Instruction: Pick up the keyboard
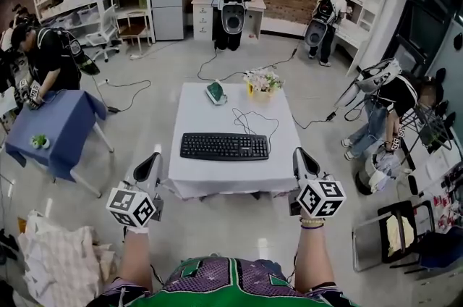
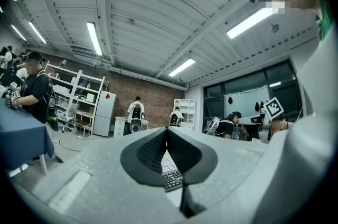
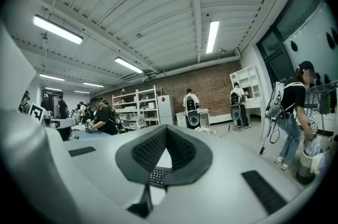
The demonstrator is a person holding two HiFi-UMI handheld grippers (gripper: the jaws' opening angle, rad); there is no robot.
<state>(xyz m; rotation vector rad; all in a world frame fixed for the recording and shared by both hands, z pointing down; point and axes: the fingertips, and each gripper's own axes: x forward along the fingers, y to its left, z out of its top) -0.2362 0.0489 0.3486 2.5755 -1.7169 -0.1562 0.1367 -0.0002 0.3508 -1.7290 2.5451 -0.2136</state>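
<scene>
A black keyboard (image 1: 224,146) lies across the near half of a small table under a white cloth (image 1: 195,110). Its cable (image 1: 255,122) curls away behind it. My left gripper (image 1: 152,162) hovers just off the table's near left corner, level with the keyboard's left end. My right gripper (image 1: 301,156) hovers off the near right corner. Both are shut with nothing between the pads, and neither touches the keyboard. In the left gripper view the pads (image 2: 153,151) meet, with keyboard keys (image 2: 173,179) showing below them. The right gripper view shows the same, pads (image 3: 150,150) closed above the keys (image 3: 157,176).
A green object (image 1: 215,92) and a basket of flowers (image 1: 262,83) sit at the table's far edge. A blue-clothed table (image 1: 54,121) stands at the left, a pile of cloth (image 1: 58,262) at the lower left, a folding chair (image 1: 383,233) at the lower right. Several people work around the room.
</scene>
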